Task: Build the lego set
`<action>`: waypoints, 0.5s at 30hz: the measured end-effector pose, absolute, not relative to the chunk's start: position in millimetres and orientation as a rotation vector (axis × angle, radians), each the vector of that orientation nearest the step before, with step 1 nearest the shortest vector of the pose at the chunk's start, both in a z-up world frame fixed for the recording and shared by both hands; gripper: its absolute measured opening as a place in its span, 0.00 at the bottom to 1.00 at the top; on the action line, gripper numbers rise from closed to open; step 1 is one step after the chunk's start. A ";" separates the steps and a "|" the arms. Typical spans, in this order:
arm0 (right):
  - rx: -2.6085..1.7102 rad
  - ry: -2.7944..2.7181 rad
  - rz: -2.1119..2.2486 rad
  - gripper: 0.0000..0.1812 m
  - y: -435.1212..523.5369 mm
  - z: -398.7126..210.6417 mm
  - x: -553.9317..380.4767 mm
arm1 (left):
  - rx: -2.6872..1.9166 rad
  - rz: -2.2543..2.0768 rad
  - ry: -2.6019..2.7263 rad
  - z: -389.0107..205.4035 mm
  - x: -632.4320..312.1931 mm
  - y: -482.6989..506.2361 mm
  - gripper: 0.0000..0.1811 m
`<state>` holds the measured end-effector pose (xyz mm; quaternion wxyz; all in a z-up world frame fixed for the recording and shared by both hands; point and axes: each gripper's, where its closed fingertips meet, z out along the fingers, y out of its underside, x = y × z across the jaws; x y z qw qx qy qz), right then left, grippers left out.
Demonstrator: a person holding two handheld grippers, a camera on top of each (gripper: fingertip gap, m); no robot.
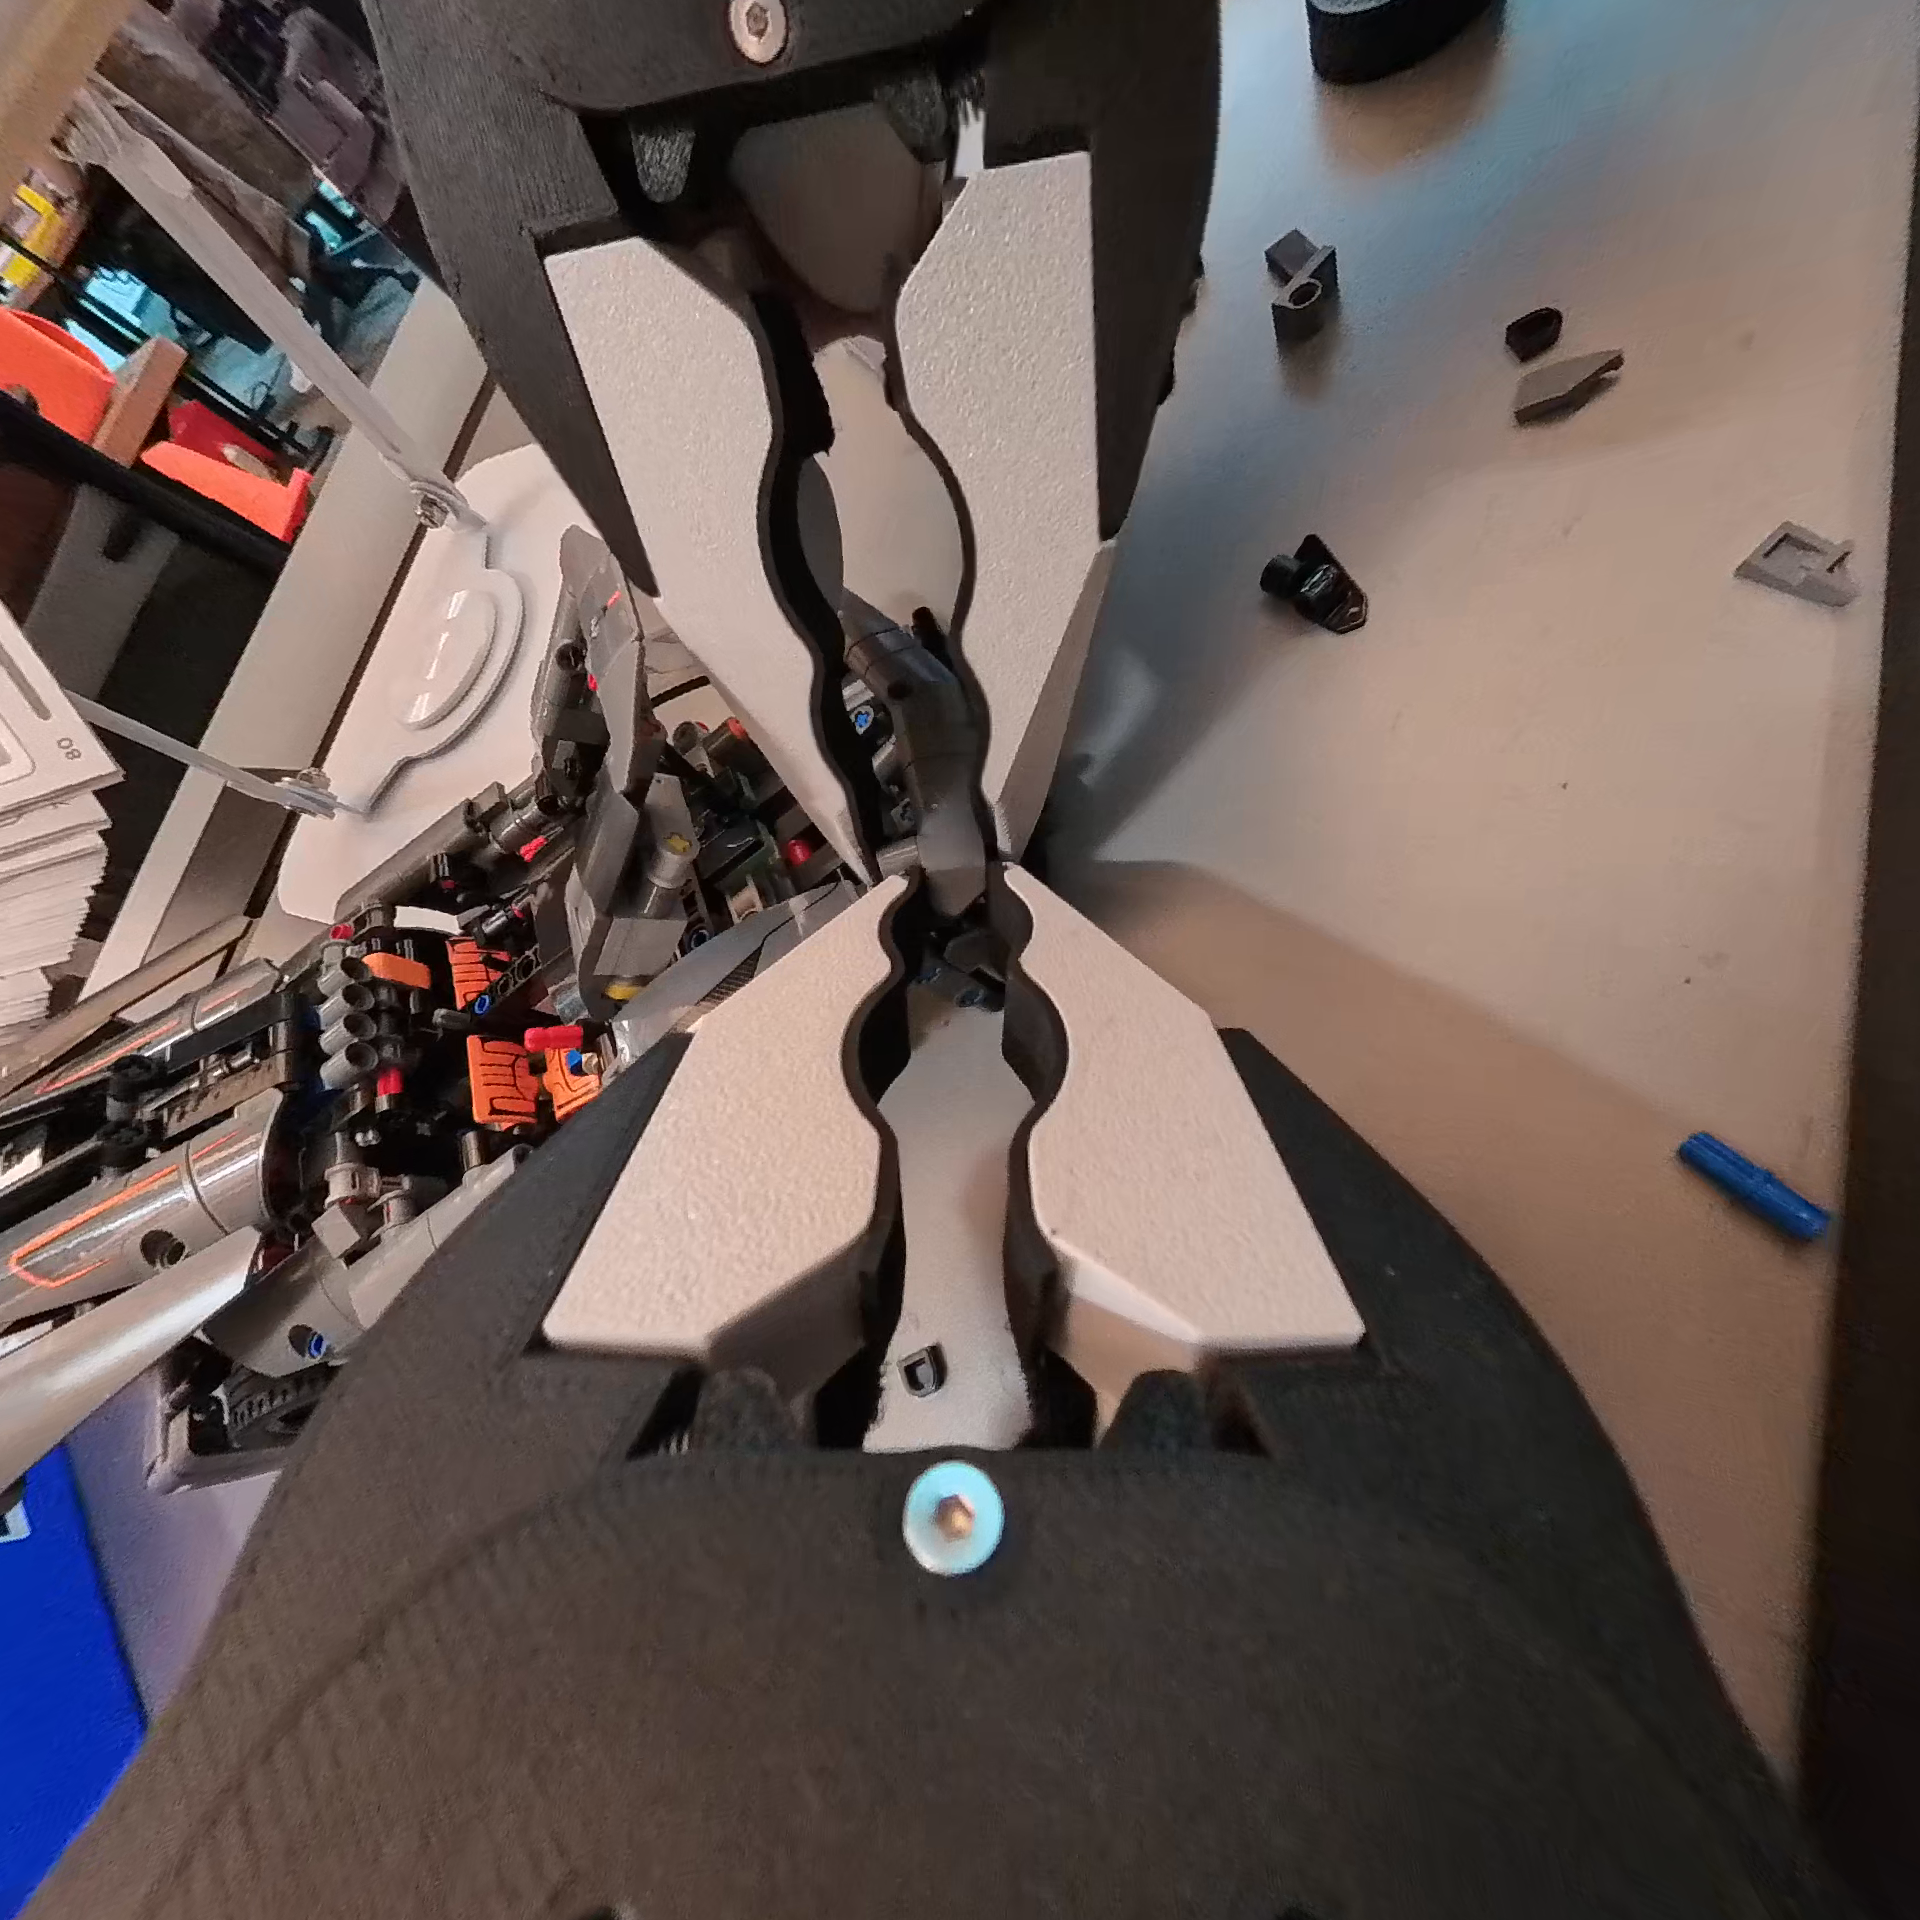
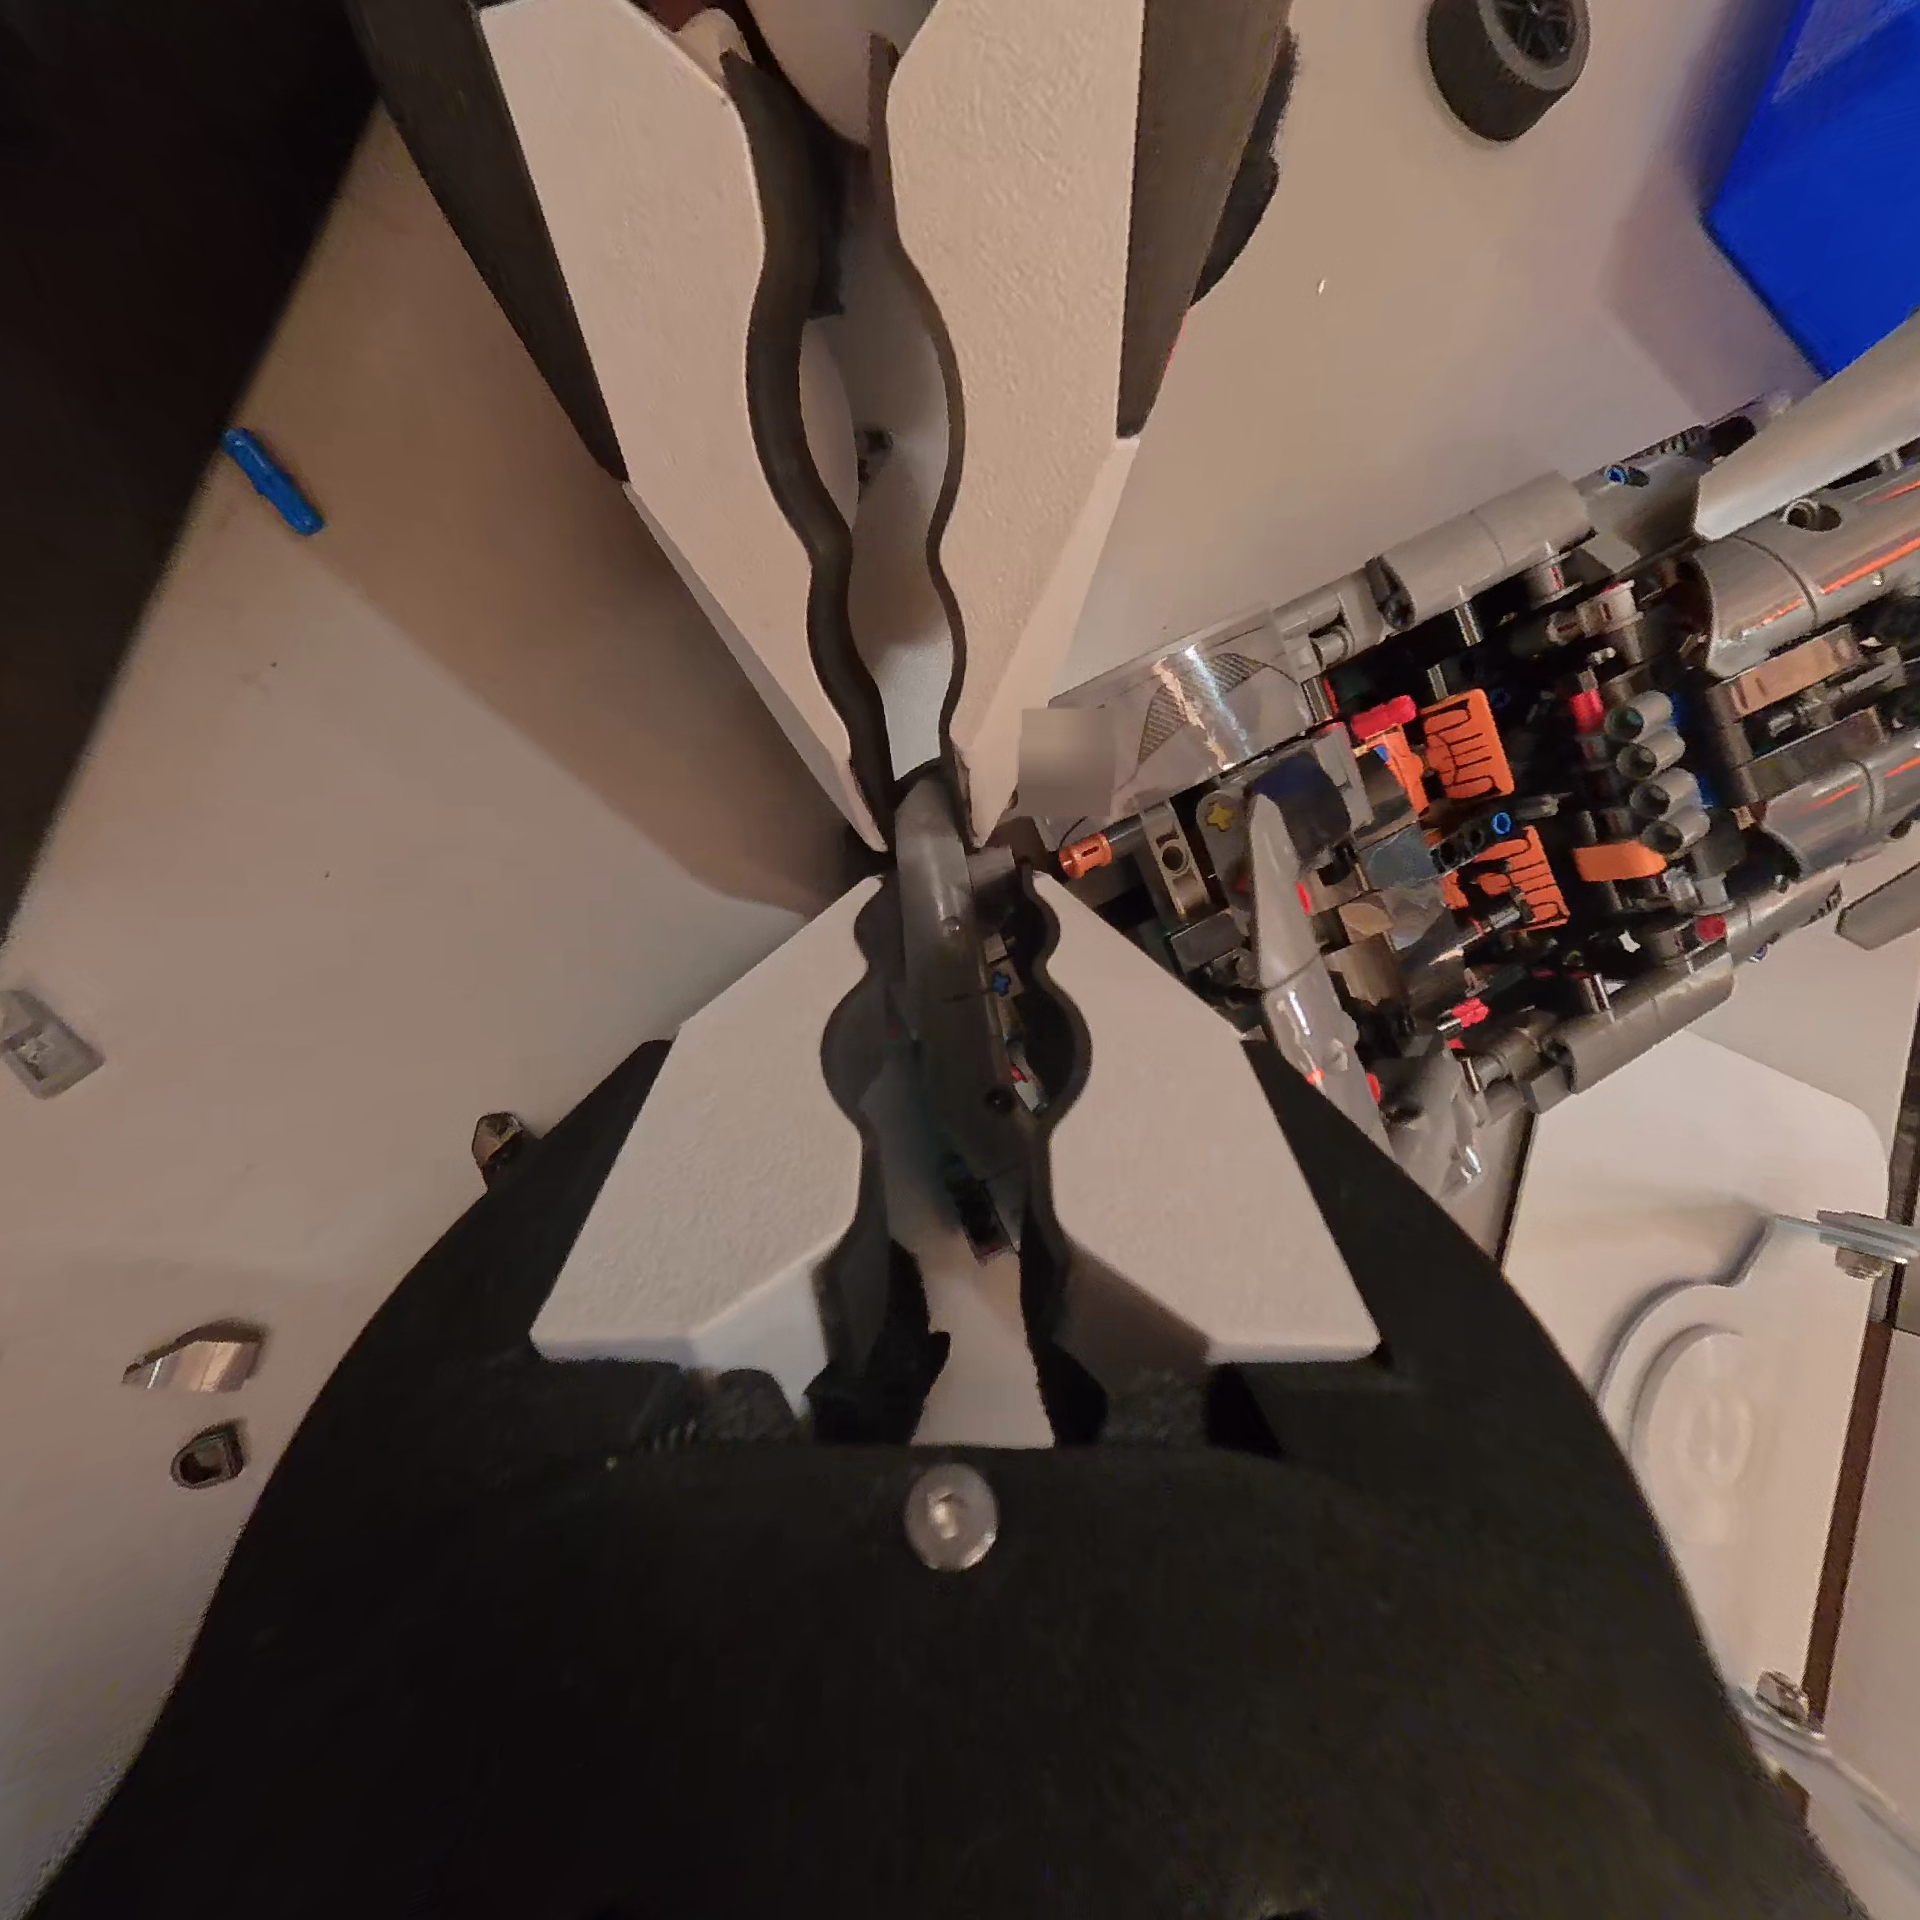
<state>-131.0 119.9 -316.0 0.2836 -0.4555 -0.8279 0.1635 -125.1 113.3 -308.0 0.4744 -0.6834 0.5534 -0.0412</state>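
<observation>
Left wrist view: left hand-held gripper [image 1: 940, 878], white fingers [image 1: 727, 1174] on black mounts, jaws drawn narrow and clamped on a dark grey lego panel piece [image 1: 951, 831] at the tips. Piece runs between the fingers, edge-on. Whether it is already joined to the model is hard to tell, the fingers cover the joint. The lego model [image 1: 436, 997], a long grey car build with orange parts and a row of grey cylinders, lies to the left of the gripper on the white counter [image 1: 1403, 883]. Loose pieces on the counter to the right, well apart from each other: a blue pin [image 1: 1754, 1187], a black connector [image 1: 1311, 584], a small dark grey block [image 1: 1302, 283], a grey wedge piece [image 1: 1567, 382], a flat light grey piece [image 1: 1797, 566]. A stack of white booklets [image 1: 52, 831] at the far left edge.

Right wrist view: right hand-held gripper [image 2: 940, 868], same white fingers [image 2: 1195, 1164], jaws also narrow and closed on the grey panel piece [image 2: 940, 914], which stands upright between the tips. The lego model [image 2: 1507, 821] sits just right of the gripper, its near end touching or nearly touching the held piece. Blue pin [image 2: 272, 481] lies upper left on the counter [image 2: 312, 883]. A black tyre [image 2: 1507, 57] near the top right, a blue box [image 2: 1818, 177] beside it. Small grey and dark pieces lower left, blurred.
</observation>
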 end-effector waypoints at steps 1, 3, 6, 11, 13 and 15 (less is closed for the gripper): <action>-1.217 -2.216 0.438 0.10 120.0 -316.0 -130.8 | -1.668 -0.100 1.357 -307.7 -125.2 113.0 0.05; -1.220 -2.213 0.456 0.10 119.9 -315.8 -130.1 | -1.663 -0.103 1.361 -306.9 -125.8 111.7 0.05; -1.240 -2.199 0.505 0.10 120.6 -315.7 -129.6 | -1.667 -0.102 1.365 -307.6 -127.4 111.8 0.05; -1.228 -2.194 0.522 0.10 120.4 -315.6 -129.6 | -1.673 -0.106 1.360 -307.9 -127.6 112.4 0.04; -1.246 -2.190 0.544 0.10 120.6 -315.4 -129.5 | -1.672 -0.110 1.356 -307.9 -127.8 112.6 0.04; -1.273 -2.180 0.575 0.10 121.1 -314.9 -129.7 | -1.676 -0.112 1.344 -307.3 -128.3 113.9 0.04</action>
